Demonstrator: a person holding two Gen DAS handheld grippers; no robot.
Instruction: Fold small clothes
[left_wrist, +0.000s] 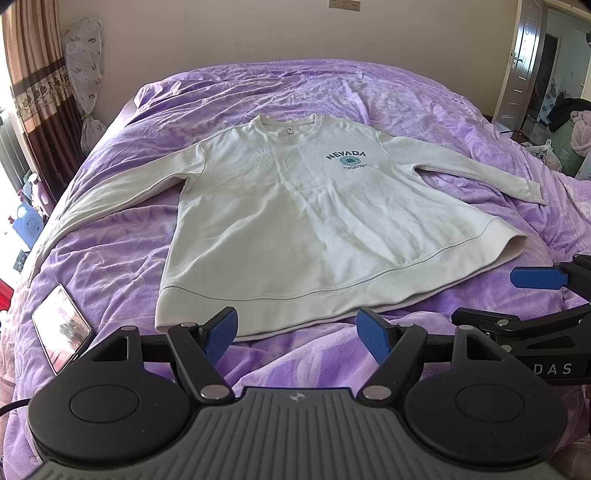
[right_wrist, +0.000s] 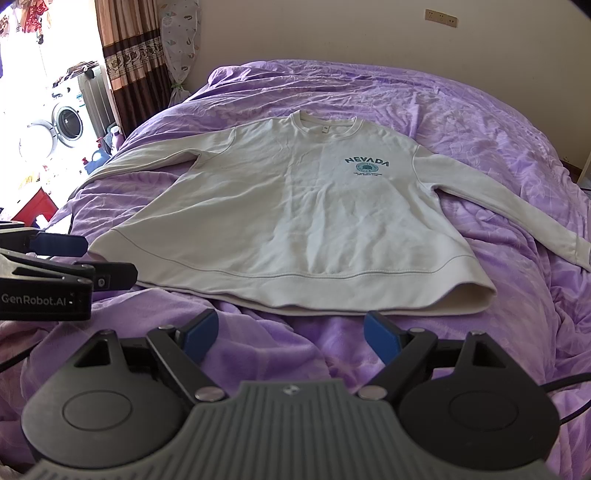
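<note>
Left hand-held gripper (left_wrist: 297, 334), nearest the lens in the left wrist view: blue-padded fingers (left_wrist: 221, 328) spread wide apart, nothing between them, poised just short of the hem of the sweatshirt (left_wrist: 280, 221). Right hand-held gripper (right_wrist: 290, 338), likewise in the right wrist view: jaws parted and empty, fingers (right_wrist: 382, 341) just short of the same hem, toward its right-hand end. Each gripper appears side-on at the edge of the other's view, level with the hem.

Phone (left_wrist: 61, 338): lies screen up on the bed (left_wrist: 424, 110), just off the sweatshirt's near left hem corner, apart from the cloth.

Sweatshirt, cream with long sleeves: spread flat and front up on the purple bedcover, hem toward the grippers, collar away from them, both sleeves stretched outward and angled toward the near side. A green "NEVADA" print (left_wrist: 347, 158) sits on the chest, right of the collar.

Beyond the sweatshirt's collar: rumpled bedcover, then a plain wall. Beyond its left sleeve: brown patterned curtain (right_wrist: 129, 55), washing machine (right_wrist: 68, 122) and blue bottles (right_wrist: 96, 158) on the floor
</note>
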